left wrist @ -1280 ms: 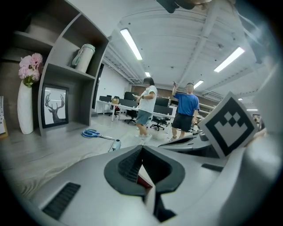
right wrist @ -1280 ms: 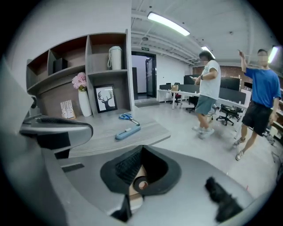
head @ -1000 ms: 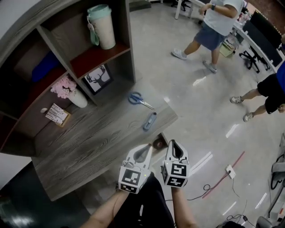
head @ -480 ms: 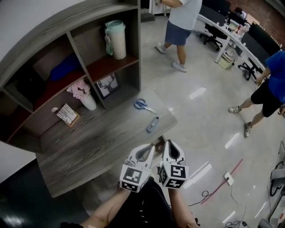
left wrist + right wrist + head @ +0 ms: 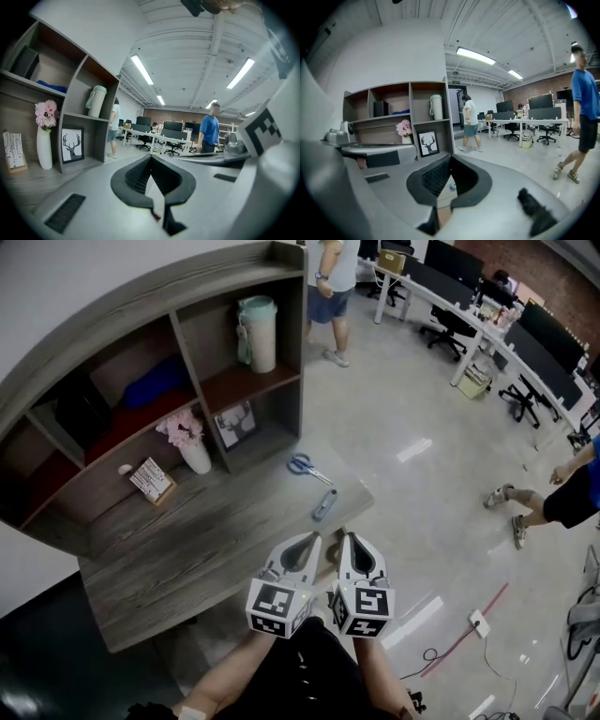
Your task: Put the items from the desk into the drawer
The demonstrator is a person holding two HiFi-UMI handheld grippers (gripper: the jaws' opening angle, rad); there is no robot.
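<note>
Left gripper (image 5: 304,552) and right gripper (image 5: 353,555) hover empty, jaws together; reaching unopened could knock the scissors (image 5: 302,465) off the desk (image 5: 187,540).

Left tool (image 5: 313,537) and right tool (image 5: 343,537) are closed.

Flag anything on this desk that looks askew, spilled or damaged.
Nothing is spilled or damaged. The scissors and a small blue tool lie loose at slants near the right end of the desk, the tool close to its edge.
</note>
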